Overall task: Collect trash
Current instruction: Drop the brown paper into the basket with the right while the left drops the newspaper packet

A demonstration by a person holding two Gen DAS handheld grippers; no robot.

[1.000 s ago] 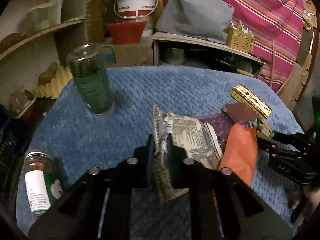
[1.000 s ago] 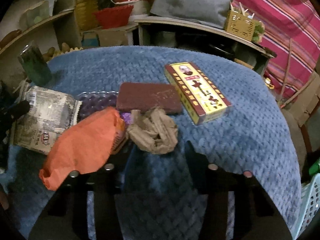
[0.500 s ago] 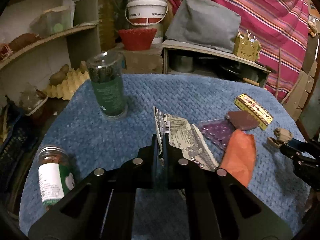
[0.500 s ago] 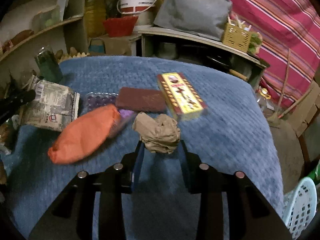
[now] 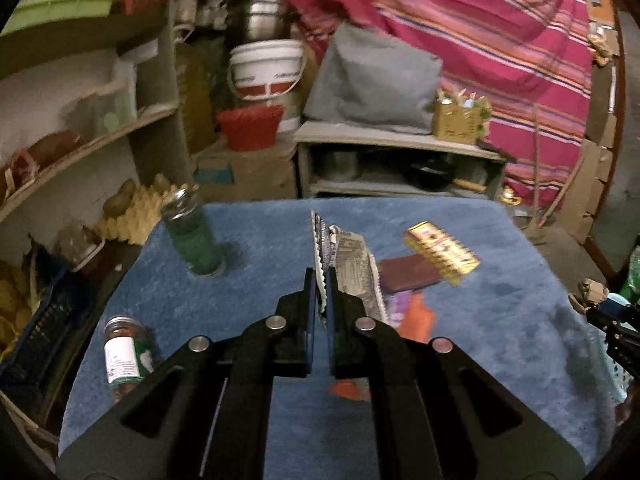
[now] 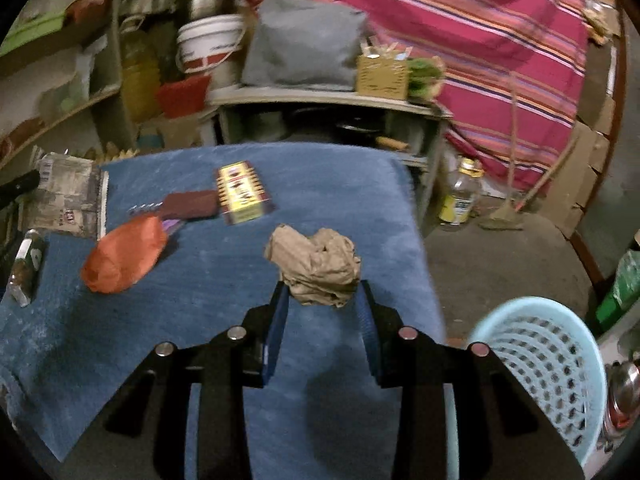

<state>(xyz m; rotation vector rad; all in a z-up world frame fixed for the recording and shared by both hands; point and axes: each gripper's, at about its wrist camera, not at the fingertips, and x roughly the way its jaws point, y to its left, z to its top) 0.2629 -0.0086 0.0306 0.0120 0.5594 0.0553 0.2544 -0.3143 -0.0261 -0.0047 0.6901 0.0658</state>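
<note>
The crumpled brown paper wad (image 6: 314, 270) sits pinched between the blue pads of the right hand-held gripper (image 6: 322, 300), clear of the blue woven cloth on the bench (image 6: 224, 280), with the perforated pale-blue plastic basket (image 6: 538, 364) just to the right and lower down; that basket looks like the drop point. The flat printed silver-grey foil wrapper (image 5: 348, 264) stands edge-up, its serrated edge clamped in the nearly closed left hand-held gripper (image 5: 320, 292), so it hangs free above the bench. Left on the cloth are an orange plastic bag (image 6: 124, 258), a dark maroon flat packet (image 6: 188, 204) and a yellow-and-red printed carton (image 6: 242, 192), probably next. A tall green glass jar (image 5: 192, 236) stands well apart, likely not trash.
</note>
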